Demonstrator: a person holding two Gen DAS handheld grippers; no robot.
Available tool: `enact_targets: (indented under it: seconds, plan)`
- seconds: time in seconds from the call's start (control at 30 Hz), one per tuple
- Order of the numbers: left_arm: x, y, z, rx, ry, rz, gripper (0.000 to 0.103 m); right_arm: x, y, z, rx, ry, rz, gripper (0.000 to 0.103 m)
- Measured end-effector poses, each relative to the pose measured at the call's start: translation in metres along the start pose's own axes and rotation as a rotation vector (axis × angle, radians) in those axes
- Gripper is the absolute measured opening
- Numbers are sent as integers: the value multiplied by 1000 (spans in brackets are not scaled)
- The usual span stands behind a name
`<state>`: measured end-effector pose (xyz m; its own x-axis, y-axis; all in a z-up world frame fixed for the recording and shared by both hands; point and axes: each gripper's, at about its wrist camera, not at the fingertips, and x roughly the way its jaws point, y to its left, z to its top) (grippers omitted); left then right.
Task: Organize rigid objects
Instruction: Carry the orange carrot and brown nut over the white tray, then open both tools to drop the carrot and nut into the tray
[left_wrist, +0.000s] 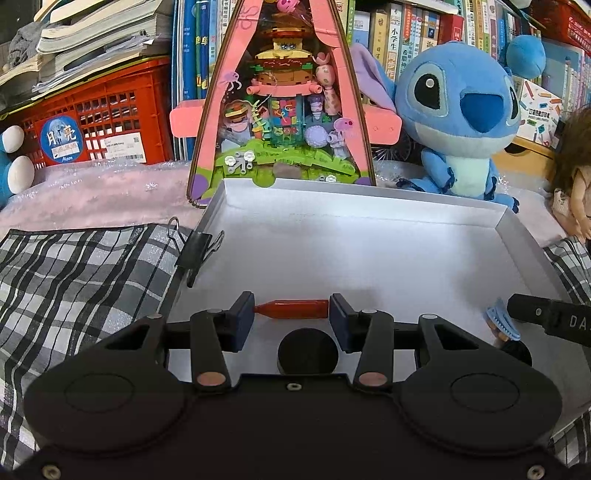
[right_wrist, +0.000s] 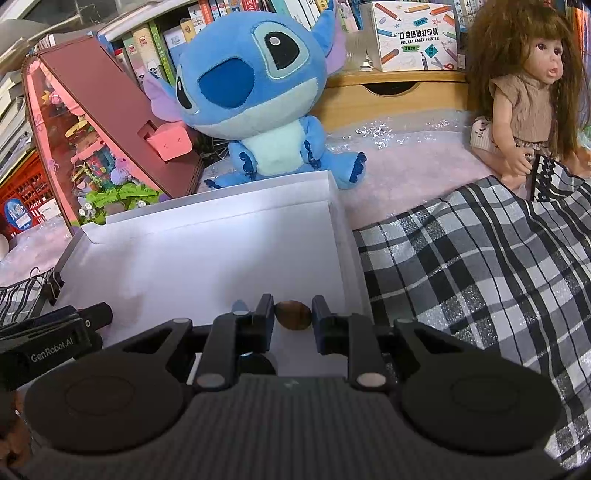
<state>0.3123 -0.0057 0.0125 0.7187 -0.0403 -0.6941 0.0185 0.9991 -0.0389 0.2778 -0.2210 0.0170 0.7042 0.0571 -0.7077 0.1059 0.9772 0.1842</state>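
Left wrist view: your left gripper (left_wrist: 291, 309) stands partly closed, its two pads pressed end to end on a small red bottle-shaped piece (left_wrist: 293, 308), neck toward nine o'clock, held crosswise over the near floor of the white tray (left_wrist: 369, 236). You appear to be at the placing step: the piece is inside the tray walls but, by my reading, not yet released. The next move calls for lowering until the piece rests on the floor, then parting the jaws evenly so that it does not roll. The piece looks hard, glossy and smooth, round in section, so it may turn once freed. At three o'clock a blue comb-like clip (left_wrist: 504, 321) shows beside the other gripper's black finger; a black binder clip (left_wrist: 197, 251) sits on the tray's wall at ten o'clock. Right wrist view: your right gripper (right_wrist: 293, 314) is nearly closed, its pads bearing on a small brown oval object (right_wrist: 293, 314), walnut-like, dull and mottled, held just above or on the tray floor near the wall at three o'clock; I cannot tell whether it touches. Here too release is pending: set it down clear of the wall, well apart from the red piece, then open.
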Motion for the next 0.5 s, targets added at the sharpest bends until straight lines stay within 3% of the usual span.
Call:
enact_targets:
  seconds: [0.17,0.23,0.5]
  plan:
    - [-2,3,-1,-19,6,6,54,-2,1,-2,-8,-8,-9,32]
    - [-4,6,-1,-33,10,4,60,-4,1,-3,-12,-19,-11,50]
    - [-29,12,-1,-24,-30,-7,77,-17,-3,-7,-33,-61,-3,59]
